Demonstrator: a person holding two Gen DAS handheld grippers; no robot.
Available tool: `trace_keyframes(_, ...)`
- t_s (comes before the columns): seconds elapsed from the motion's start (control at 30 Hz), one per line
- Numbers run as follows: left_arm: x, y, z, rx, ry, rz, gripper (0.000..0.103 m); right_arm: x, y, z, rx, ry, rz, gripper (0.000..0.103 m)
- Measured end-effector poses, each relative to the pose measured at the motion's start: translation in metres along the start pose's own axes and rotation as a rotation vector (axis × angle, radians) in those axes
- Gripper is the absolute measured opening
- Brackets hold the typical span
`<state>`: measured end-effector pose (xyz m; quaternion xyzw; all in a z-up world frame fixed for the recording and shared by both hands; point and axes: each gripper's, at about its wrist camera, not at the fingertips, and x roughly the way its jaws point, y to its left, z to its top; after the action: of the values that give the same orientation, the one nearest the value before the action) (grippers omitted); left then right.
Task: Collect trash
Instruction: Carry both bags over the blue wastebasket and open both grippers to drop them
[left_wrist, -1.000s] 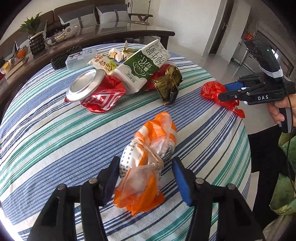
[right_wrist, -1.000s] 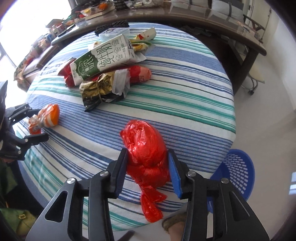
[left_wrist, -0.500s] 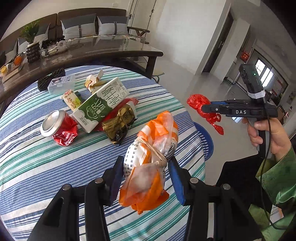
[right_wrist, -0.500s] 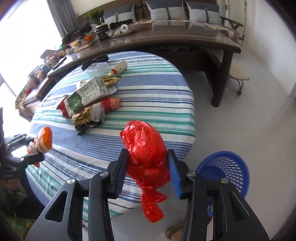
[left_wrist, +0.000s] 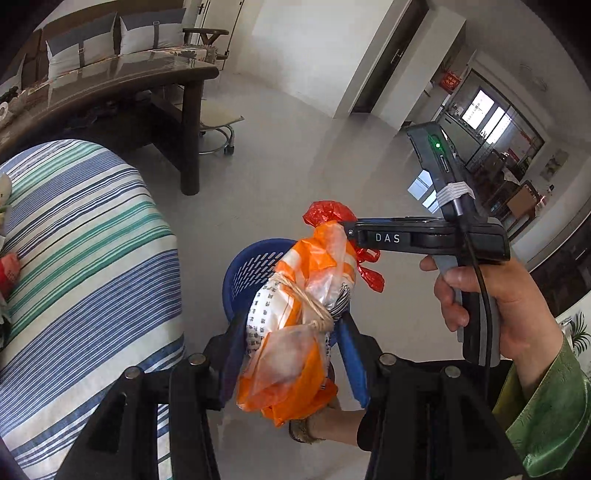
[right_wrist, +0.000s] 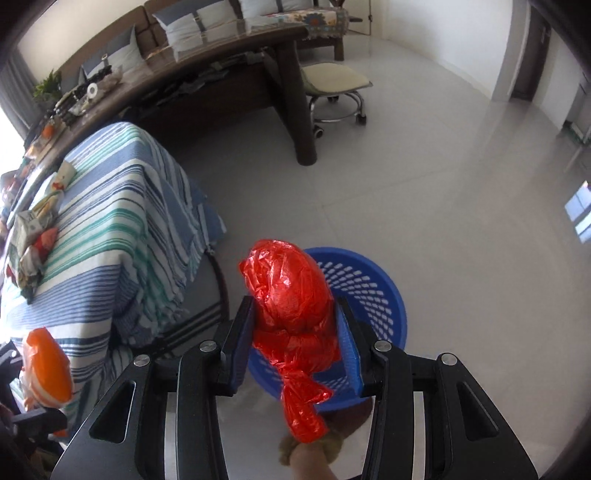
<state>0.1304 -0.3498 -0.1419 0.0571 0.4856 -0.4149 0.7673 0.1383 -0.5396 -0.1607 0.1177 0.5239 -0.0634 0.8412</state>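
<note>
Orange plastic, tied off with string, is pinched between the closed jaws of the left gripper; this orange bag hangs over the near rim of the blue basket on the floor. The right gripper clamps a red bag just above the same basket, knot dangling down. Both are held high and clear, I'd say, so they fall straight in once let go. More litter waits on the striped table to the left.
</note>
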Motion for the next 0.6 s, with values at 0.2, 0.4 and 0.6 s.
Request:
trace_keyframes(0.2, 0.073, -0.013, 0.011, 0.001, 0.041, 0.020, 0.049, 0.017, -0.047, -0.005, 0.095, 0.017, 0.021, 0.044)
trace_keyframes(0.4, 0.125, -0.007, 0.020, -0.033, 0.079, 0.024, 0.049, 0.025, -0.072, -0.002, 0.138, 0.030, 0.048, 0.044)
trace_keyframes(0.6, 0.156, -0.009, 0.017, -0.038, 0.094, 0.048, 0.067, 0.030, -0.078, 0.003, 0.156, 0.016, 0.095, 0.062)
